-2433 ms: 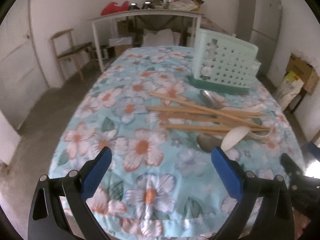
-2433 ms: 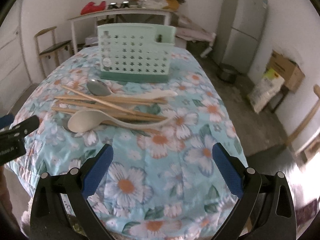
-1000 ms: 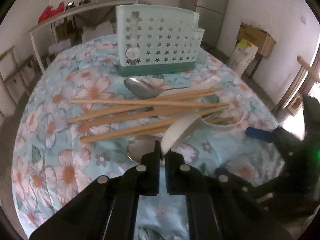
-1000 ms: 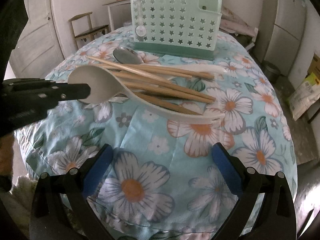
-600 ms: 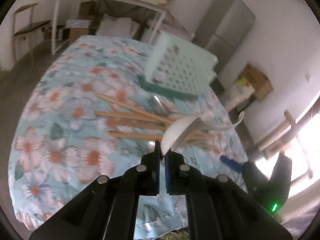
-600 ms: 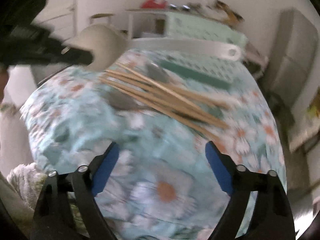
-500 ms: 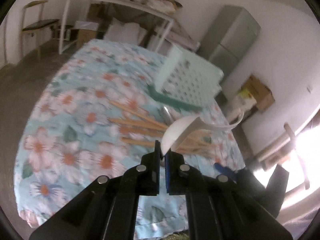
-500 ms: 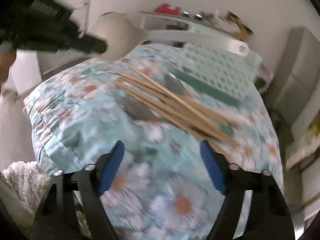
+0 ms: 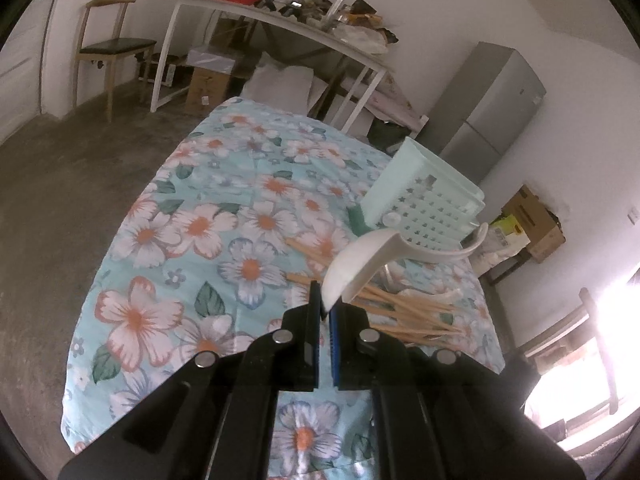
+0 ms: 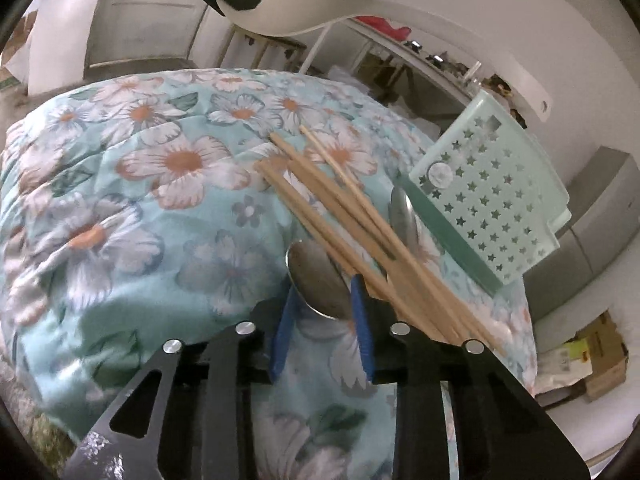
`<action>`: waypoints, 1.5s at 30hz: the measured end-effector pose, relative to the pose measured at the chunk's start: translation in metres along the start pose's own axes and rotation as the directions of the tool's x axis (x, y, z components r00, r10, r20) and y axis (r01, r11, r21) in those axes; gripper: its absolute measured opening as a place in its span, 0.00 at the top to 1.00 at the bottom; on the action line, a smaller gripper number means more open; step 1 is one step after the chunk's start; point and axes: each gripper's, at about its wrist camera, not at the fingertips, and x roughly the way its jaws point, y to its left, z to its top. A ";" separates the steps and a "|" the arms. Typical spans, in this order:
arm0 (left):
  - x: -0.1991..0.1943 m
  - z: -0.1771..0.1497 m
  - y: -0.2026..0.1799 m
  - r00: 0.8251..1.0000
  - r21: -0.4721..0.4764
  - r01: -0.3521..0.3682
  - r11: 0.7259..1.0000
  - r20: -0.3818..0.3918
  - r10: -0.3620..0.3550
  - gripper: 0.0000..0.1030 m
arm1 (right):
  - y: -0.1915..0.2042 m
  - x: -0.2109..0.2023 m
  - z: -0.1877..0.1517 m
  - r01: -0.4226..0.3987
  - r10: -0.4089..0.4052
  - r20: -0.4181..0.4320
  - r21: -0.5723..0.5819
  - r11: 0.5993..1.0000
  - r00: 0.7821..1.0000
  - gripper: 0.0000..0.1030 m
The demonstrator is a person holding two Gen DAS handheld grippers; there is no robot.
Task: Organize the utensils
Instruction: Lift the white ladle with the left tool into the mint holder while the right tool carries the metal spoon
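The left gripper [image 9: 325, 312] is pinching the bowl rim of a smooth white plastic ladle spoon [image 9: 360, 264], now lifted clear of the pile it was lying on a second ago, so it is ready to go toward the star-punched mint basket [image 9: 424, 208] ahead. The right gripper [image 10: 322, 320], wide a second ago, is closing its blue pads around a shiny metal spoon [image 10: 316, 276] bowl beside slim wooden chopsticks [image 10: 352, 216] on the quilted floral cloth [image 10: 160, 208].
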 end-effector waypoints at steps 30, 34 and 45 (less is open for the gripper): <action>-0.025 0.051 -0.071 0.976 0.243 -0.114 0.963 0.210 0.062 0.97 | -0.136 -0.099 0.009 -0.395 0.266 0.321 0.460 0.795 0.909 0.99; -0.023 0.063 -0.092 0.957 0.340 -0.195 0.920 0.270 0.103 0.97 | -0.160 -0.101 0.004 -0.409 0.247 0.356 0.510 0.757 0.901 0.99; 0.021 0.096 -0.152 0.866 0.671 -0.499 0.548 0.407 0.291 0.97 | -0.183 -0.088 -0.006 -0.438 0.255 0.378 0.549 0.712 0.890 0.99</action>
